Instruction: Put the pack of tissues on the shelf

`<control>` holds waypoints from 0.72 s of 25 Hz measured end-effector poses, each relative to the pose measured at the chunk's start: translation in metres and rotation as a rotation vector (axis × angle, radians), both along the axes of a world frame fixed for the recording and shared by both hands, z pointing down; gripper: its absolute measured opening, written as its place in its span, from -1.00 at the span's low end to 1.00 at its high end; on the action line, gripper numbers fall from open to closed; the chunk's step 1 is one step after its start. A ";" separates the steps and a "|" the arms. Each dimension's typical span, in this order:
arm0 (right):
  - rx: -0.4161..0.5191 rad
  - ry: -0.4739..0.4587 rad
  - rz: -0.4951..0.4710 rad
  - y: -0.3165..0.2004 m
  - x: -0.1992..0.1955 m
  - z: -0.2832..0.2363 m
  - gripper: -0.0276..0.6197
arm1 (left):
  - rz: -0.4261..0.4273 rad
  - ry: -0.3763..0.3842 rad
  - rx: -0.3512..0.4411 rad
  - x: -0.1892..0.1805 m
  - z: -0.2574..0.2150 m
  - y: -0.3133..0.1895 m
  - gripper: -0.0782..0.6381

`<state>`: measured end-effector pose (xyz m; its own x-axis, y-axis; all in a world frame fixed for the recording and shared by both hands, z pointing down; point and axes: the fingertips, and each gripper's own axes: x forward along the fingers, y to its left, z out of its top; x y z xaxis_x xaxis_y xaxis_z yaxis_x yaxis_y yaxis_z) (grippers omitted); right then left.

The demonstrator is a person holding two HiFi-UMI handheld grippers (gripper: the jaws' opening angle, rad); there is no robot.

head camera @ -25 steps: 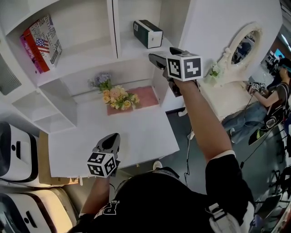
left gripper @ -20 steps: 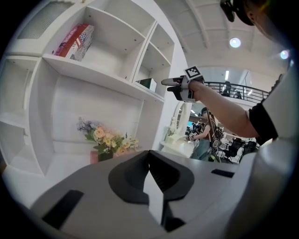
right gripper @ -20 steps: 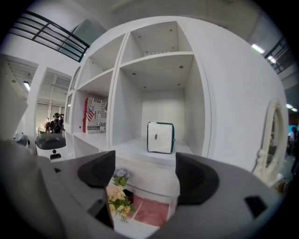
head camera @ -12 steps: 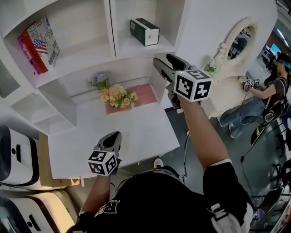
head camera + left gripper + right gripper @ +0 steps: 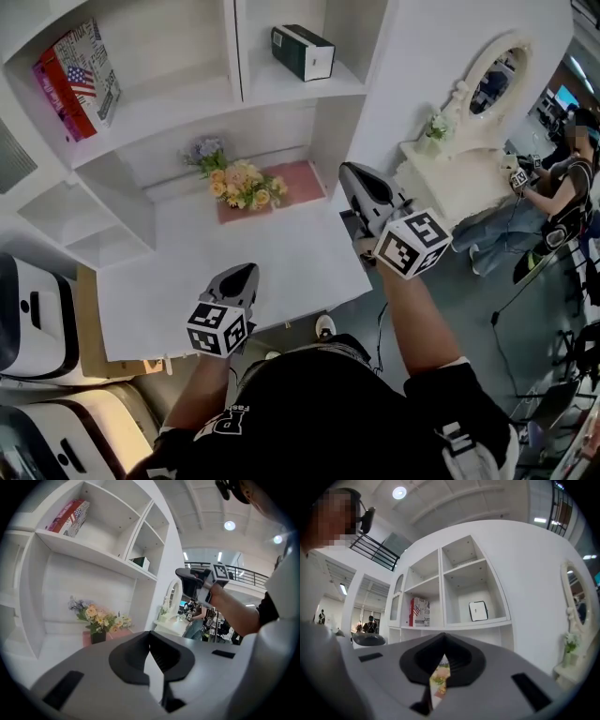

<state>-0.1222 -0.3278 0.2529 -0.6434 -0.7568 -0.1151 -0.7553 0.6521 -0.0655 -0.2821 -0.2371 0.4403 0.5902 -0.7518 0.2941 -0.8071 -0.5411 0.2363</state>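
Note:
The pack of tissues (image 5: pixel 303 52), a dark green box with a white end, lies on the upper right shelf (image 5: pixel 281 86), free of both grippers. It also shows in the left gripper view (image 5: pixel 140 563) and the right gripper view (image 5: pixel 478 611). My right gripper (image 5: pixel 356 175) is shut and empty, held low over the table's right edge, well below and in front of the pack. My left gripper (image 5: pixel 241 274) hangs over the table's front edge, jaws together with nothing between them.
A red book (image 5: pixel 75 70) leans in the upper left shelf. Flowers (image 5: pixel 239 183) stand on a pink mat at the back of the white table (image 5: pixel 281 272). A white vanity with an oval mirror (image 5: pixel 492 84) and a seated person (image 5: pixel 562 187) are at the right.
My right gripper has drawn back and down from the upper shelf to the table's right edge, and its jaws have closed. The left gripper has hardly moved.

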 end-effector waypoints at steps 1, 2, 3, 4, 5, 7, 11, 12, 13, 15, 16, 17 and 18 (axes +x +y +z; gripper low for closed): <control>0.006 0.015 0.002 0.010 -0.001 0.011 -0.89 | 0.011 -0.001 0.005 0.001 -0.001 0.001 -0.74; 0.006 0.031 0.002 0.019 -0.004 0.023 -0.89 | 0.022 -0.002 0.010 0.002 -0.001 0.003 -0.74; -0.001 0.044 -0.001 0.027 -0.007 0.035 -0.89 | 0.031 -0.004 0.014 0.003 -0.001 0.004 -0.74; -0.012 0.055 -0.007 0.035 -0.011 0.047 -0.89 | 0.037 -0.004 0.015 0.003 0.000 0.006 -0.74; -0.026 0.064 -0.011 0.040 -0.014 0.058 -0.89 | 0.042 -0.003 0.013 0.003 0.001 0.007 -0.74; -0.058 0.076 0.001 0.048 -0.016 0.078 -0.89 | 0.050 -0.001 0.007 0.005 0.004 0.009 -0.74; -0.100 0.064 0.058 0.057 -0.006 0.103 -0.89 | 0.060 0.005 0.006 0.010 0.006 0.013 -0.74; -0.110 0.046 0.059 0.059 -0.003 0.106 -0.89 | 0.059 0.005 0.007 0.012 0.005 0.014 -0.74; -0.122 0.024 0.052 0.061 -0.001 0.108 -0.89 | 0.057 0.004 0.008 0.013 0.004 0.014 -0.74; -0.145 -0.019 0.018 0.066 0.003 0.113 -0.89 | 0.051 0.001 0.009 0.017 0.003 0.016 -0.74; -0.155 -0.037 -0.003 0.069 0.004 0.114 -0.89 | 0.047 0.000 0.011 0.020 0.002 0.017 -0.74; -0.166 -0.056 -0.026 0.072 0.006 0.116 -0.89 | 0.042 -0.001 0.012 0.023 0.002 0.018 -0.74; -0.177 -0.078 -0.046 0.074 0.008 0.118 -0.89 | 0.036 -0.002 0.014 0.026 0.002 0.019 -0.74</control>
